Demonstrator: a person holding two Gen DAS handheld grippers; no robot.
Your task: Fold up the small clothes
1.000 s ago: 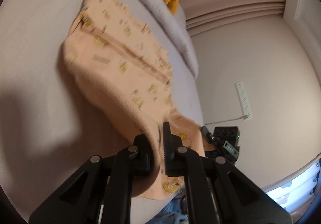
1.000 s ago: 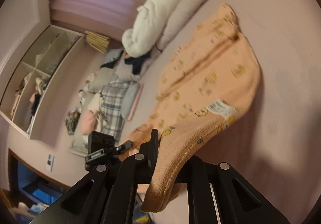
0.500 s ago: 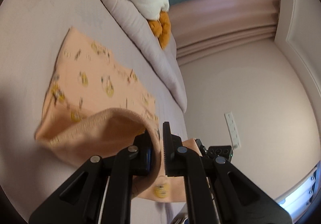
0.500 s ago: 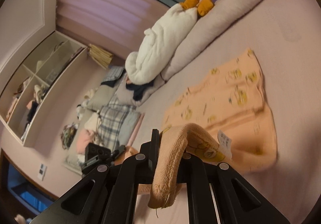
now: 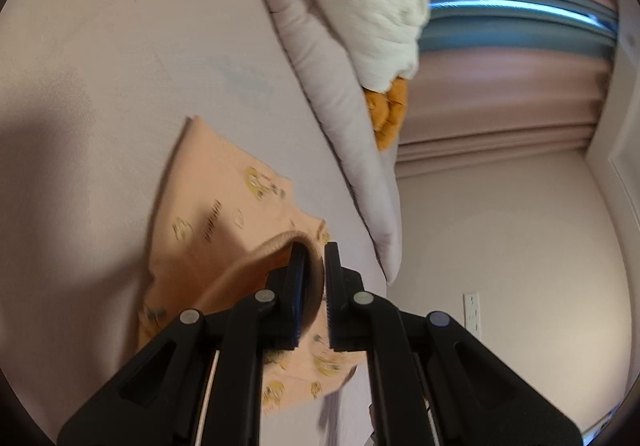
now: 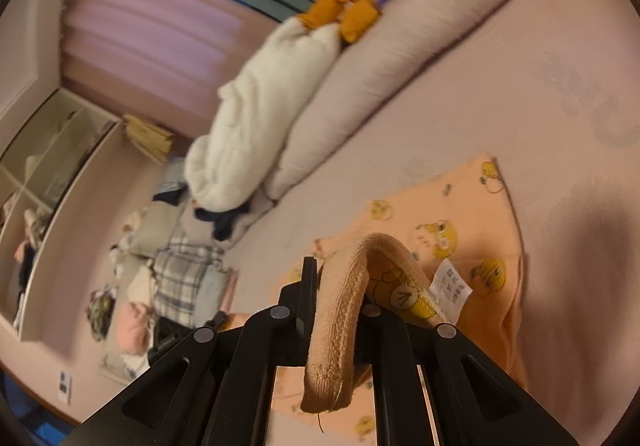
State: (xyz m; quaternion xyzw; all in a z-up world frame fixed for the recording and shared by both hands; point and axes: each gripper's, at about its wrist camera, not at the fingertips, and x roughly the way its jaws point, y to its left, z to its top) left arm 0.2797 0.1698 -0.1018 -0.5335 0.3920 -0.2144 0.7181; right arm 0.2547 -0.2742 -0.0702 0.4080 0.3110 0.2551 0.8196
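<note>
A small peach garment [image 5: 216, 222] with yellow cartoon prints lies on the pale bed sheet [image 5: 100, 86]. My left gripper [image 5: 316, 266] is shut on its ribbed hem, which curls over between the fingers above the rest of the cloth. In the right wrist view the same garment [image 6: 472, 230] lies partly doubled over. My right gripper [image 6: 340, 282] is shut on the other end of the hem band [image 6: 340, 326], which loops over the fingers. A white care label [image 6: 450, 286] hangs beside it.
A long pale pillow [image 5: 340, 106] [image 6: 400, 58], a white quilted bundle [image 6: 260, 118] and an orange plush [image 6: 360, 2] lie along the bed's far side. Clothes are piled on the floor [image 6: 176, 274] by open shelves [image 6: 52, 174]. Curtains [image 5: 500, 86] hang behind.
Both grippers have carried the hem forward over the garment, doubling it onto itself. The visible flat part of the cloth has grown shorter. Both cameras have tilted up toward the pillow.
</note>
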